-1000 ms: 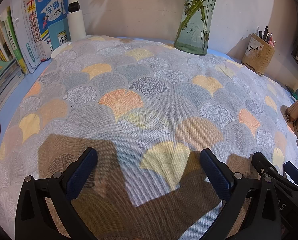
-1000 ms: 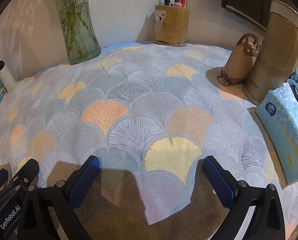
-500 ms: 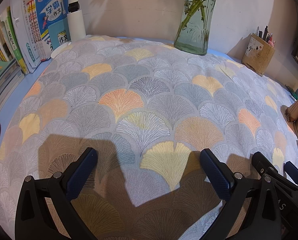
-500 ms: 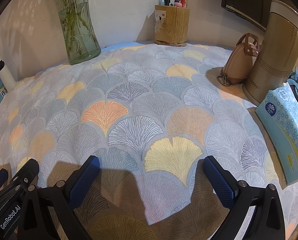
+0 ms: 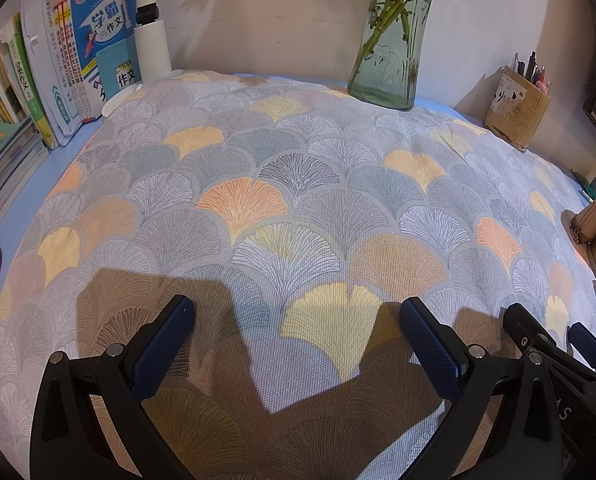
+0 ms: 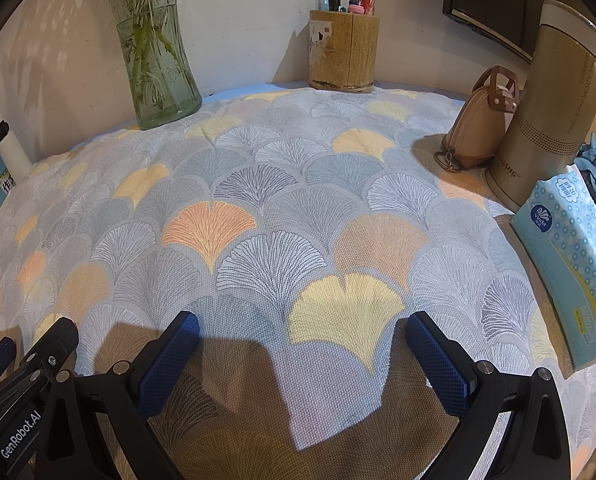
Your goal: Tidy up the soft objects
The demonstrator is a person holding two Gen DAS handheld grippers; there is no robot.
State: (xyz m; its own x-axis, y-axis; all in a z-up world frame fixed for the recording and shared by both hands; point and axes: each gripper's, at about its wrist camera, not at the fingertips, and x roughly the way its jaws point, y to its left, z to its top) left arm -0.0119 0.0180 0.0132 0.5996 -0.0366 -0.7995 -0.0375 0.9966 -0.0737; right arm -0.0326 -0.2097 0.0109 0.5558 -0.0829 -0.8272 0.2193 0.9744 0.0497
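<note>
The cushion [image 5: 282, 208], a broad fan-patterned soft pad, fills nearly the whole desk and lies straight ahead of us at twelve o'clock in both wrist views, its plump surface spreading beneath and beyond the fingers. We cannot tell which way its long axis runs, since the near edge is hidden below the frames. Around it stand the books [image 5: 58, 60] at ten o'clock, the glass vase [image 5: 390, 40] at twelve, the tall flask [image 6: 550, 112] and tissue pack [image 6: 570, 264] at two to three o'clock, then the pen holder [image 6: 344, 52] and small pouch [image 6: 482, 120]. Our left gripper [image 5: 296, 344] and right gripper [image 6: 302, 356] sit side by side over the near part of the cushion, each with jaws spread wide and holding nothing. We judge both about equally near, so a two-handed pinch of the near fabric looks like the coming move.
</note>
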